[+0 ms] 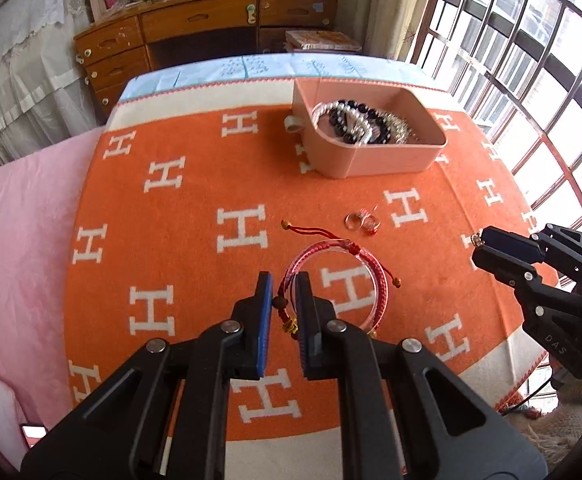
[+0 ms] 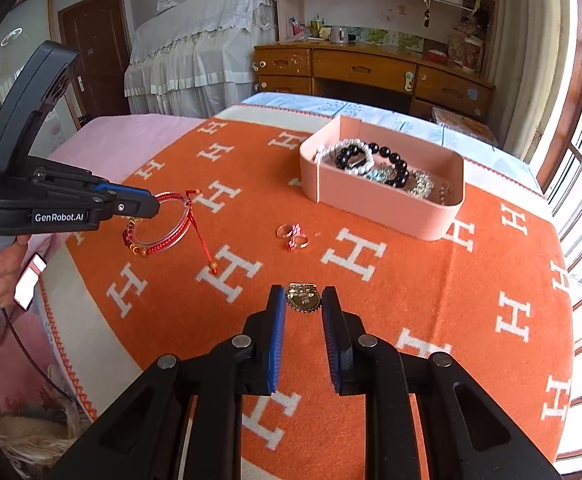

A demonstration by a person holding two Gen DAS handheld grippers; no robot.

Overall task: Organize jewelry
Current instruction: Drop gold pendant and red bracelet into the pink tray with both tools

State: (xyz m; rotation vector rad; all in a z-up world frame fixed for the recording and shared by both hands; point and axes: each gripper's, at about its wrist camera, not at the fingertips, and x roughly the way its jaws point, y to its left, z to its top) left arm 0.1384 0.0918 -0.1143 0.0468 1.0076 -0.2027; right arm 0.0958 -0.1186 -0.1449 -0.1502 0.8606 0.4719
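Observation:
A pink box holding several bead and pearl bracelets stands on the orange H-patterned blanket. My left gripper is shut on a clear pink bangle with a red cord bracelet, held just above the blanket. My right gripper has its jaws around a gold brooch that lies on the blanket; small gaps show beside the brooch. Two rings lie between the bangle and the box.
The blanket covers a table with a pink cloth at its left side. A wooden desk stands behind. Barred windows are at the right. A phone is in the hand that holds the left gripper.

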